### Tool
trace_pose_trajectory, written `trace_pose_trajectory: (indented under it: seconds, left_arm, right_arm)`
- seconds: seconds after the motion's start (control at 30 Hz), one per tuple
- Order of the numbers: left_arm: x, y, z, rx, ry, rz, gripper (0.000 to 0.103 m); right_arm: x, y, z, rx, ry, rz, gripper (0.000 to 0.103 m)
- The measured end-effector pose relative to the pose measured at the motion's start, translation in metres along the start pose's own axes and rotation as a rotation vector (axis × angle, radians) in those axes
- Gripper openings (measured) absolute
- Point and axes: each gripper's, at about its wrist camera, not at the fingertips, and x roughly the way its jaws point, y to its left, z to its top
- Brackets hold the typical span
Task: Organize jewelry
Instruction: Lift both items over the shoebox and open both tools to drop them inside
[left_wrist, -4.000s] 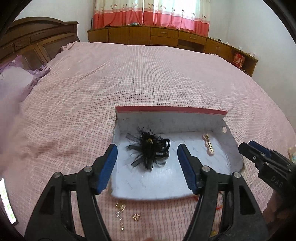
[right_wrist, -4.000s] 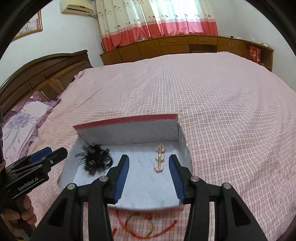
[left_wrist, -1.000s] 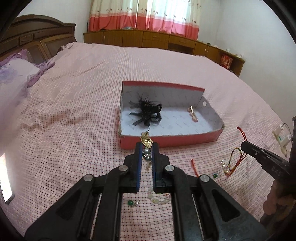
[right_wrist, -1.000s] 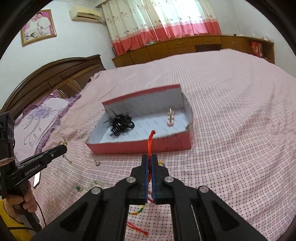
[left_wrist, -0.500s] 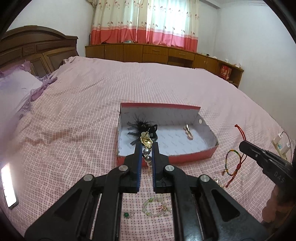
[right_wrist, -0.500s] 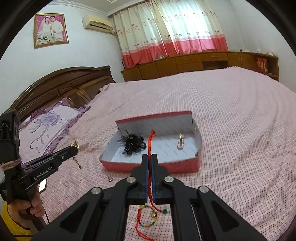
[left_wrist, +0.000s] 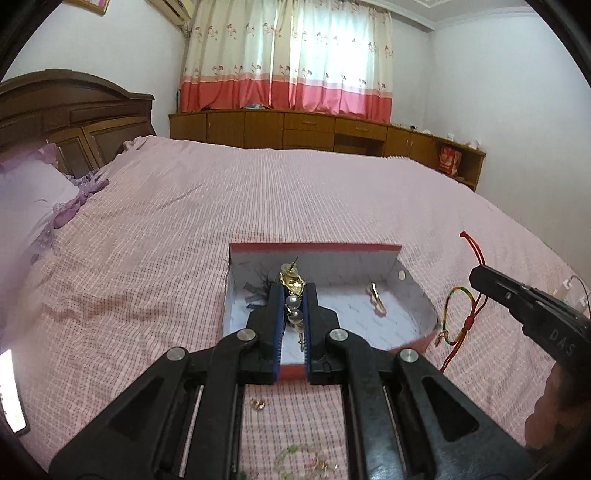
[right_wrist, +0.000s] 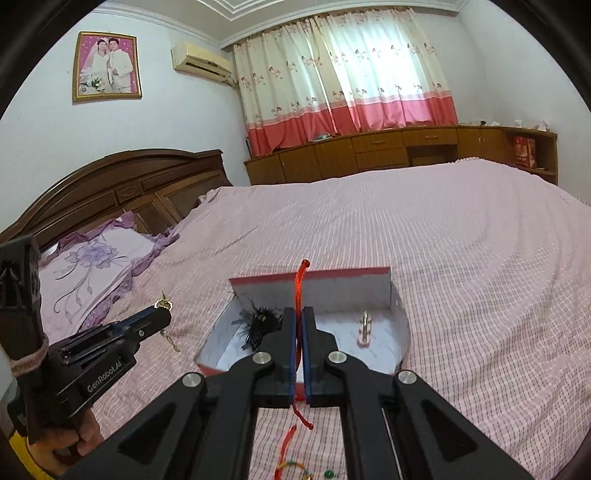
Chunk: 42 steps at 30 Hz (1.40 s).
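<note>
A red shoebox lid (left_wrist: 413, 343), white inside, lies on the pink checked bedspread (left_wrist: 295, 199) at lower centre of both views. In it, toward its left end, sits a black feathery hair ornament (right_wrist: 258, 323); toward its right end lies a small gold clip (left_wrist: 377, 297).

The left tool (left_wrist: 294, 295) is clamped on a gold-and-pearl earring (left_wrist: 292, 282), whose gold top sticks up above the fingertips over the box's left part. The right tool (right_wrist: 298, 314) is pinched shut on a red cord bracelet (right_wrist: 300, 288); the cord end rises above the tips and the multicoloured loop hangs below, seen at the right edge of the left view just off the box's right end.

On the left tool's side, in the lower left of the right view, the words "GenRobot.AI" can be read; the right tool's body, at the right edge of the left view, carries "DAS".

A few more small trinkets (left_wrist: 258, 405) lie on the bedspread at the bottom of the left view, partly hidden by the tool. A lilac pillow (right_wrist: 92, 273) rests at the left by the dark wooden headboard (right_wrist: 140, 184). Low wooden cabinets (right_wrist: 388, 149) run under pink-and-cream curtains (right_wrist: 347, 77); a framed wedding portrait (right_wrist: 107, 66) and an air conditioner (right_wrist: 201, 62) hang upper left.
</note>
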Motion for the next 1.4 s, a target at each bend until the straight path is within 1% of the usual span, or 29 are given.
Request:
trace_pose_trajectory:
  seconds: [0.17, 0.33, 0.47, 0.53, 0.7, 0.87, 0.97, 1.13, 1.33, 1.4]
  left_arm:
    - [0.013, 0.004, 0.006, -0.018, -0.033, 0.012, 0.001]
    - [0.03, 0.006, 0.009, -0.014, -0.053, 0.05, 0.001]
    - [0.047, 0.009, 0.009, -0.027, -0.036, 0.058, 0.001]
    - [0.057, 0.012, 0.006, -0.035, -0.026, 0.075, 0.001]
    - [0.081, 0.014, -0.001, -0.031, 0.008, 0.094, 0.001]
    - [0.104, 0.016, -0.01, -0.054, 0.043, 0.062, 0.001]
    - [0.115, 0.016, -0.015, -0.056, 0.073, 0.065, 0.001]
    - [0.126, 0.015, -0.021, -0.05, 0.109, 0.077, 0.001]
    - [0.129, 0.013, -0.02, -0.057, 0.122, 0.076, 0.002]
    - [0.128, 0.013, -0.02, -0.054, 0.131, 0.079, 0.004]
  right_arm:
    - [0.016, -0.005, 0.006, 0.008, -0.005, -0.005, 0.004]
    - [0.035, -0.011, 0.009, 0.016, -0.005, -0.006, 0.004]
    - [0.053, -0.017, 0.009, 0.021, -0.002, -0.022, 0.004]
    - [0.062, -0.019, 0.009, 0.018, -0.001, -0.024, 0.004]
    - [0.081, -0.028, 0.007, 0.011, 0.002, -0.045, 0.004]
    - [0.107, -0.037, -0.002, -0.006, 0.04, -0.084, 0.004]
    - [0.121, -0.043, -0.008, -0.013, 0.071, -0.106, 0.004]
    - [0.14, -0.051, -0.022, -0.015, 0.12, -0.126, 0.004]
    - [0.149, -0.059, -0.031, 0.002, 0.158, -0.131, 0.005]
    - [0.151, -0.06, -0.032, 0.007, 0.169, -0.123, 0.005]
